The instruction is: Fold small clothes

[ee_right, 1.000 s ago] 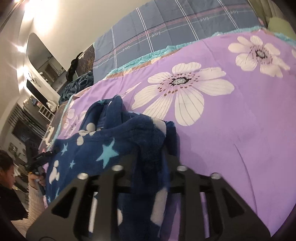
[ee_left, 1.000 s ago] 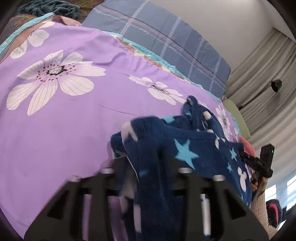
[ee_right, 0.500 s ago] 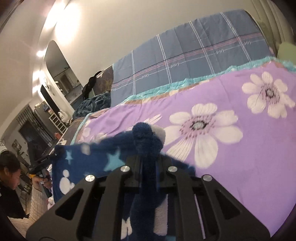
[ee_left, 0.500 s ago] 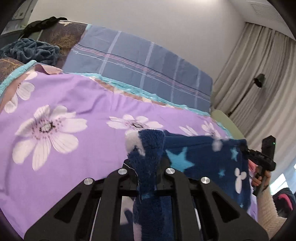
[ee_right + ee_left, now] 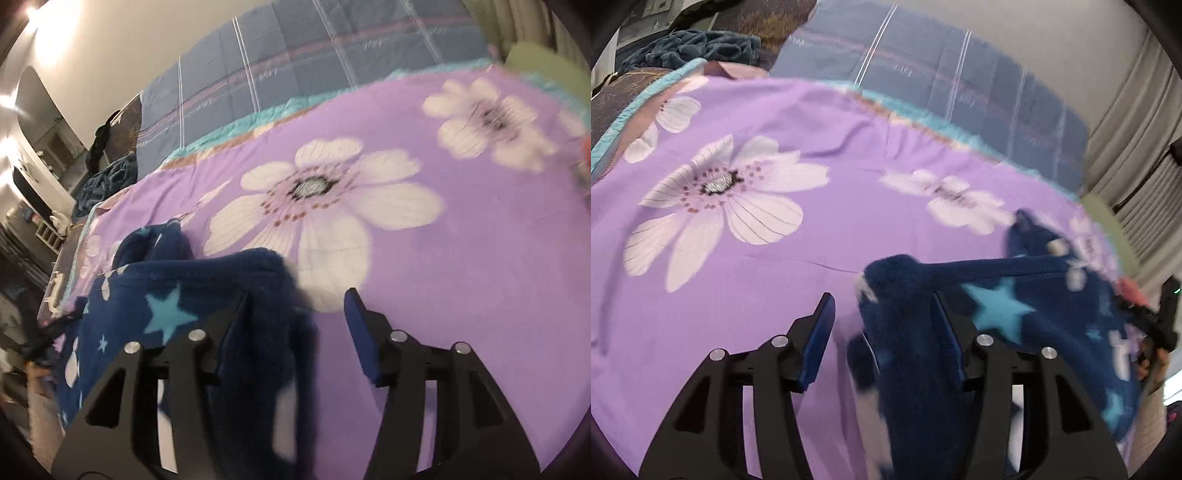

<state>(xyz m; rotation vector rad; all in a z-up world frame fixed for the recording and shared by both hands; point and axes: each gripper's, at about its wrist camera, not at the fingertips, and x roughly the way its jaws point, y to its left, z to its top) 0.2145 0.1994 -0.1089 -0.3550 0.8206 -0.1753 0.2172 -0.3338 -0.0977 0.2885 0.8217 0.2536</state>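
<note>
A dark blue fleece garment point(image 5: 1015, 310) with light blue stars and white spots lies on the purple flowered bedspread point(image 5: 746, 266). My left gripper point(image 5: 884, 321) is open, and the garment's left corner lies loose between its fingers, against the right one. My right gripper point(image 5: 295, 314) is open too. The garment's right corner point(image 5: 207, 295) lies between its fingers, against the left one. The cloth stretches between the two grippers, with a sleeve or fold sticking up behind it point(image 5: 155, 240).
A blue plaid pillow or quilt point(image 5: 942, 77) lies along the head of the bed. A dark teal blanket point(image 5: 690, 44) is bunched at the far left corner. Curtains point(image 5: 1137, 122) hang at the right. Shelves and lamps point(image 5: 33, 177) stand at the left.
Both grippers were shut on the garment's corners and held it up. They have come down to the bedspread and opened, and the garment now lies on the bed.
</note>
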